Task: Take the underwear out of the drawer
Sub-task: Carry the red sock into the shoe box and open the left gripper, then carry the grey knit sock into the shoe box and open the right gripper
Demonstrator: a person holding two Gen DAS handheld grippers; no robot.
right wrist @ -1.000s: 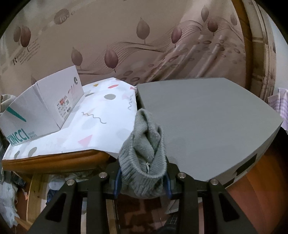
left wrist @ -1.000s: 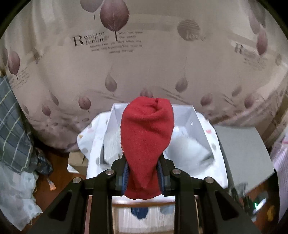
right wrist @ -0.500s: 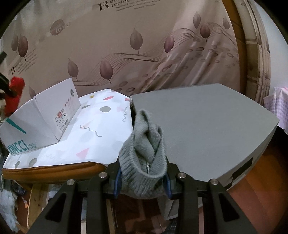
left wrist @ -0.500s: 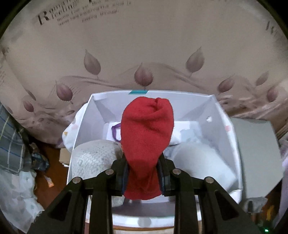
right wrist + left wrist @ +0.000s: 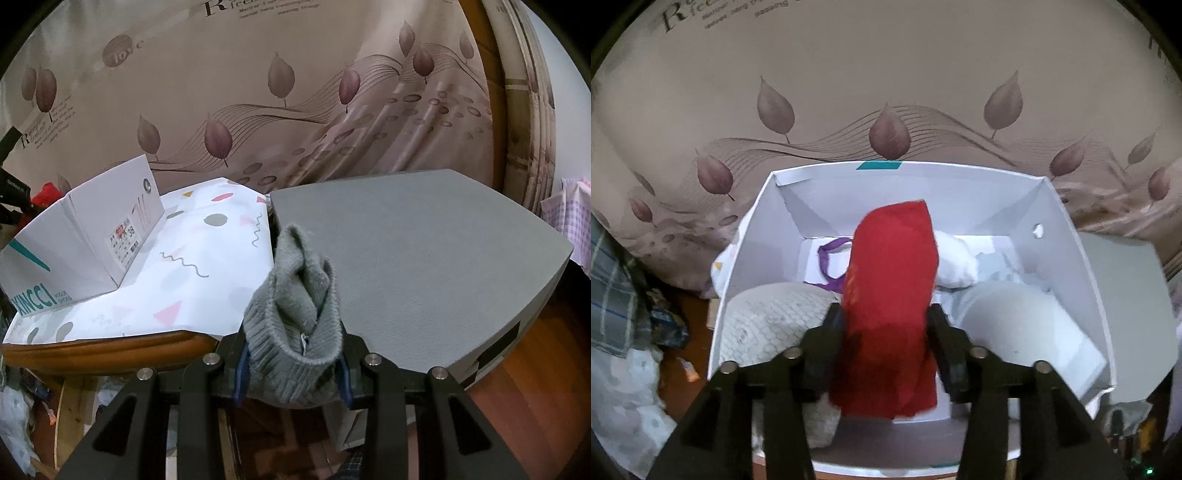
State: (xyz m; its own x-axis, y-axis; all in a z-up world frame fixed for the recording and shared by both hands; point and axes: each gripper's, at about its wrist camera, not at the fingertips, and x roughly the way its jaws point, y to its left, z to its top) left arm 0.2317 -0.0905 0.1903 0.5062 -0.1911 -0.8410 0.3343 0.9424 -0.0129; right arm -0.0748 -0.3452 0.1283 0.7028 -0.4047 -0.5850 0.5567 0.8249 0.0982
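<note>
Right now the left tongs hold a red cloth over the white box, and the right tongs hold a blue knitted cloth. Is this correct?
Only the colour is wrong: the right tongs hold a grey knitted cloth, as the right wrist view shows. The rest stands.

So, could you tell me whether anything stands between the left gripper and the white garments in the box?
Yes: the red cloth lies between the left gripper's jaws, which have just been opening, and hangs over the middle of the box. The white garments lie beneath and beside it.
</note>
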